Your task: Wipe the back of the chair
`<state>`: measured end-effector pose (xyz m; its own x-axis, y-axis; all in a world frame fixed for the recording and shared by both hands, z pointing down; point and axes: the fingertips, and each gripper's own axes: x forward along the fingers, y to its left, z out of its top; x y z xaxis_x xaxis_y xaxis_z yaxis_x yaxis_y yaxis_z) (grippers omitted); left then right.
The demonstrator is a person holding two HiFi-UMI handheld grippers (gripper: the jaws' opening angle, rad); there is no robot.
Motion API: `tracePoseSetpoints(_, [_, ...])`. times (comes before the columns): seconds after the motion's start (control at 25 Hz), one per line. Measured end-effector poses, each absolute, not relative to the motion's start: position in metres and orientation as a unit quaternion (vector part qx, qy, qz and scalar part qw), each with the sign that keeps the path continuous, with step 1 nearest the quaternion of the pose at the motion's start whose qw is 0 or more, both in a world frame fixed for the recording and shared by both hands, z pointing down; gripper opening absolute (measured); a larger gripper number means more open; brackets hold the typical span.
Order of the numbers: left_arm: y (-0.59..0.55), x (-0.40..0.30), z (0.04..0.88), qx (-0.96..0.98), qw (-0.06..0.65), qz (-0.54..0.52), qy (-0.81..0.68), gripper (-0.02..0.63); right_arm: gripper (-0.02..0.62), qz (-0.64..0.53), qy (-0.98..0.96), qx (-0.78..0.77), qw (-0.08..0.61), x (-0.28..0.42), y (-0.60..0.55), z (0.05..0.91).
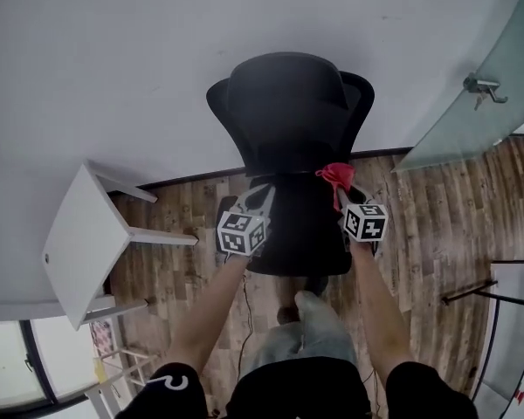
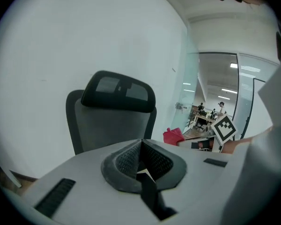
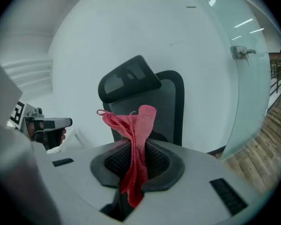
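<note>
Black office chair (image 1: 288, 112) straight ahead by the wall: heavy, stiff-framed, probably prone to swivel under pressure. Left gripper (image 2: 141, 165) closed, empty, free to steady the backrest edge. Right gripper (image 3: 136, 161) clamped on red cloth (image 3: 139, 125): light, limp, pinched mid-fold.

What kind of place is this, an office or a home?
Most likely an office: a black mesh office chair with a headrest, a frosted glass door with a metal handle, and desks with people beyond the glass in the left gripper view.
</note>
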<state>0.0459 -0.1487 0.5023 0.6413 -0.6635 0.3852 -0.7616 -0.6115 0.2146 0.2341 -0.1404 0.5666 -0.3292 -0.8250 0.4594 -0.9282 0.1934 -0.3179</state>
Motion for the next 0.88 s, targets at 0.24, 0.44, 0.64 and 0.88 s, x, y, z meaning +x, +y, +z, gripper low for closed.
tracePoseSetpoints(0.24, [-0.068,0.021,0.449,0.903,0.149,0.109,-0.387,0.025,0.071,0.228,-0.800,0.547,0.096,0.199,-0.071,0.492])
tracePoseSetpoints(0.44, [0.002,-0.004,0.401,0.905,0.127,0.104,-0.393,0.025,0.071,0.203,-0.804,0.552,0.086,0.181,-0.001,0.436])
tracePoseSetpoints(0.64, [0.059,-0.022,0.354,0.903,0.123,0.072,-0.405,0.025,0.071,0.202,-0.805,0.557,0.045,0.163,0.056,0.391])
tracePoseSetpoints(0.88, [0.108,-0.034,0.341,0.889,0.125,0.053,-0.437,0.025,0.071,0.196,-0.815,0.545,0.011,0.150,0.100,0.357])
